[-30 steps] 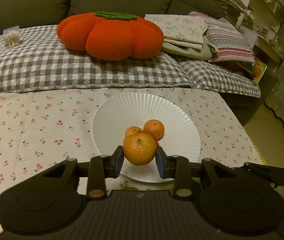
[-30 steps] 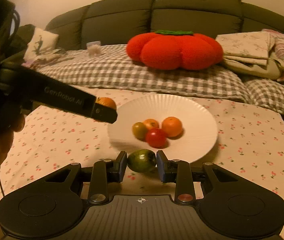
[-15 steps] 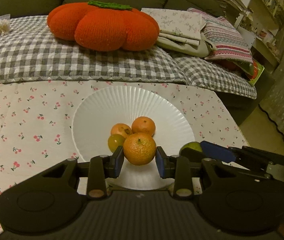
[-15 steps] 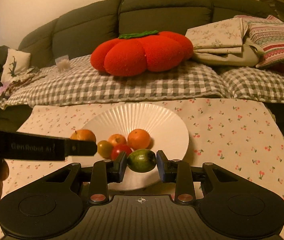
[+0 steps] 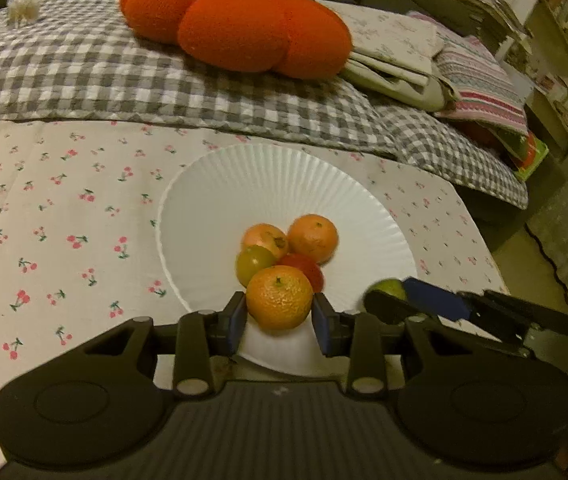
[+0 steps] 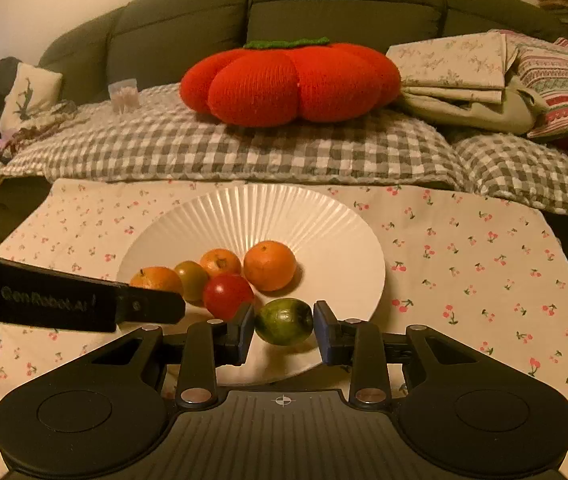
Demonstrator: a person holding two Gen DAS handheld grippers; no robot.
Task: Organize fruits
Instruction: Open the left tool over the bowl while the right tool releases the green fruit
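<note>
My left gripper (image 5: pixel 279 316) is shut on an orange tangerine (image 5: pixel 279 297), held low over the near rim of the white ribbed plate (image 5: pixel 284 184). My right gripper (image 6: pixel 284 326) is shut on a green lime (image 6: pixel 284 321) over the plate's near part (image 6: pixel 244 216). On the plate lie a larger tangerine (image 6: pixel 270 265), a smaller orange fruit (image 6: pixel 220 263), a yellow-green fruit (image 6: pixel 192 280) and a red tomato (image 6: pixel 228 296). The left gripper shows in the right wrist view (image 6: pixel 140 304), with its tangerine (image 6: pixel 156 279) behind it. The right gripper and lime (image 5: pixel 389 290) show at the right of the left wrist view.
The plate sits on a table with a cherry-print cloth (image 6: pixel 463 264). Behind it is a sofa with a checked blanket (image 6: pixel 244 152), a red pumpkin cushion (image 6: pixel 289 82) and folded linens (image 6: pixel 483 76). The table's right edge (image 5: pixel 495 264) drops to the floor.
Both grippers have come lower and closer over the plate with their fruits. The lime now hangs over the plate's near part, beside the tomato.
</note>
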